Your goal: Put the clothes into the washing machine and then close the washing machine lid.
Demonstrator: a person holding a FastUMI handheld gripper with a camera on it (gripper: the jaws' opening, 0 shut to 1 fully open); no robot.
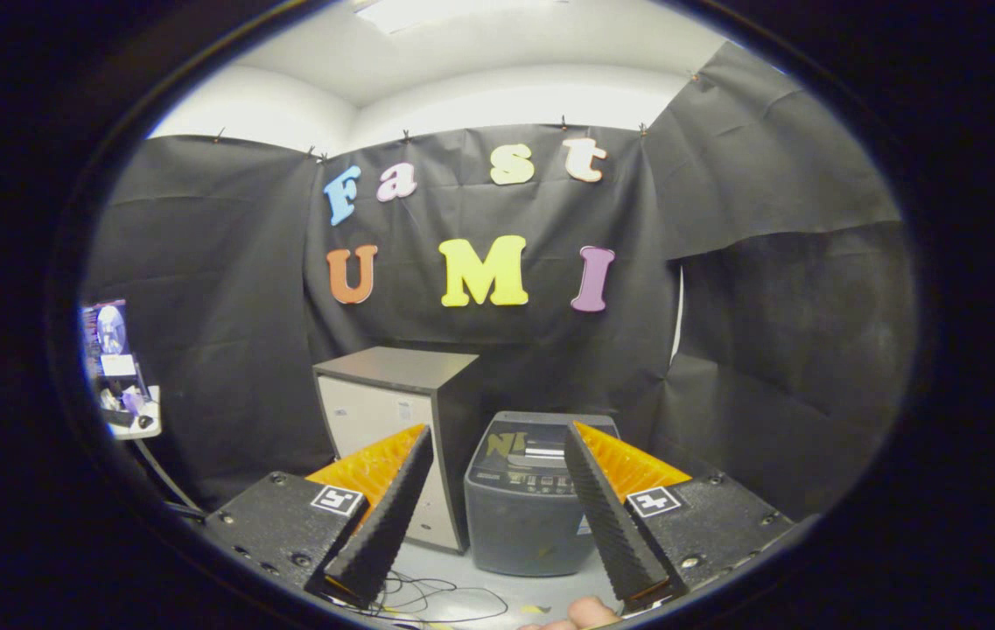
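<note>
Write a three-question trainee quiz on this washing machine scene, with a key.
1. True or false: the fingers are shut on a garment.
2. What stands directly beside the washing machine? A) cabinet B) chair C) basket
3. Fill in: the washing machine's lid looks ____.

Key: 1 false, the fingers are open and hold nothing. 2 A. 3 closed, as far as this view shows.

Washing machine (522, 507): dark grey top-loader, lid shut, upright on pale floor, beyond and between the gripper fingers, just beside a cabinet.
</note>
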